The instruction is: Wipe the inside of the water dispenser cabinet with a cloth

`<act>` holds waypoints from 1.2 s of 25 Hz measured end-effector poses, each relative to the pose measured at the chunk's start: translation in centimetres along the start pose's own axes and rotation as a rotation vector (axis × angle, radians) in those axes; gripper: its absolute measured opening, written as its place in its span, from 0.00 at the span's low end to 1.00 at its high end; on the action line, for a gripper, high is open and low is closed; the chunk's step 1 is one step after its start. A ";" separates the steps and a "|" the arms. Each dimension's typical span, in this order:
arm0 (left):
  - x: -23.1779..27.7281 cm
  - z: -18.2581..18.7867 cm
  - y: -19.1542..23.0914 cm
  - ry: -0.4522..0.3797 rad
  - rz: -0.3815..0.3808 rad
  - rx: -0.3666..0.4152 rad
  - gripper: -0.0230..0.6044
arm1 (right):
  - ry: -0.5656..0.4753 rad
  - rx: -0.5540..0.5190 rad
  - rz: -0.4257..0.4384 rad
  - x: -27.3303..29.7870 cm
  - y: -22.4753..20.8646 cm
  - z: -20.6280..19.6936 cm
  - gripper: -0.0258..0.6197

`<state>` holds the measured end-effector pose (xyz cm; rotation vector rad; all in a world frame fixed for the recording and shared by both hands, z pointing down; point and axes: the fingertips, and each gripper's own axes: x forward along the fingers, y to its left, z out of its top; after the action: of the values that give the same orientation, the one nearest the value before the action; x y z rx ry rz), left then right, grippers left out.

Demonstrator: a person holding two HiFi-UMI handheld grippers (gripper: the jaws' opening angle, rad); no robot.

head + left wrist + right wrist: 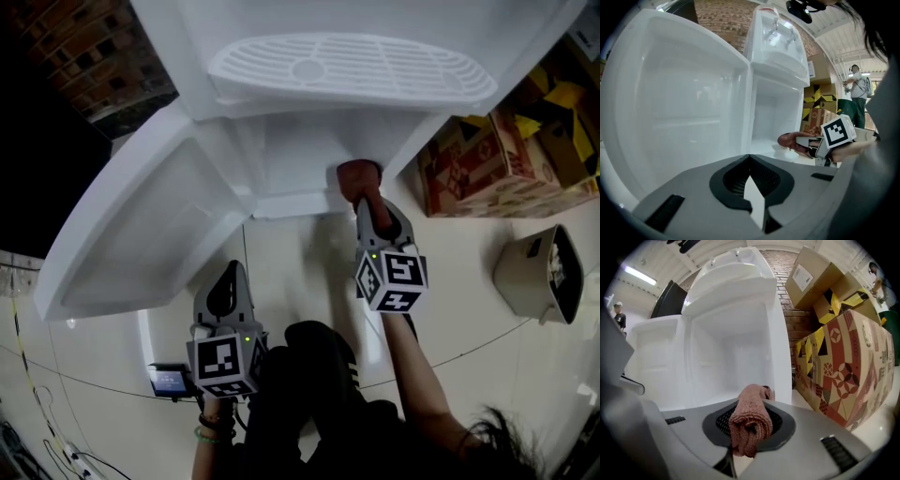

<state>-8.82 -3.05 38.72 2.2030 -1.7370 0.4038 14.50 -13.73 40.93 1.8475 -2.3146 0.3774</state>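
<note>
While the right gripper (367,204) has its jaws clamped on a rolled reddish cloth (750,420), the cloth's free end sits at the bottom front edge of the cabinet (286,164), right-hand side, low on the white water dispenser (347,66). Can't tell if it's actually touching the edge. Cabinet door (141,225) is swung wide open to the left. Left gripper (228,277) hangs over the tiled floor (309,244) below the door, jaws together, nothing between them. Patterned cardboard boxes (487,159) stand just right of the dispenser.
</note>
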 end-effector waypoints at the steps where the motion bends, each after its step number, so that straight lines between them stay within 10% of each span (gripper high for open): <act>1: 0.0 0.2 -0.7 -0.003 -0.012 0.001 0.04 | -0.006 0.019 0.016 -0.8 0.5 0.0 0.15; 10: 0.4 0.5 -4.8 -0.016 -0.072 0.023 0.04 | 0.000 0.120 0.153 -7.3 5.1 -0.3 0.15; 30: 0.6 1.0 -9.1 -0.013 -0.115 0.056 0.04 | 0.018 0.123 0.175 -11.8 4.8 -1.1 0.15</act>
<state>0.18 -1.97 37.45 2.3355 -1.6147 0.4164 12.50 -1.37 38.28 1.6890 -2.5001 0.5690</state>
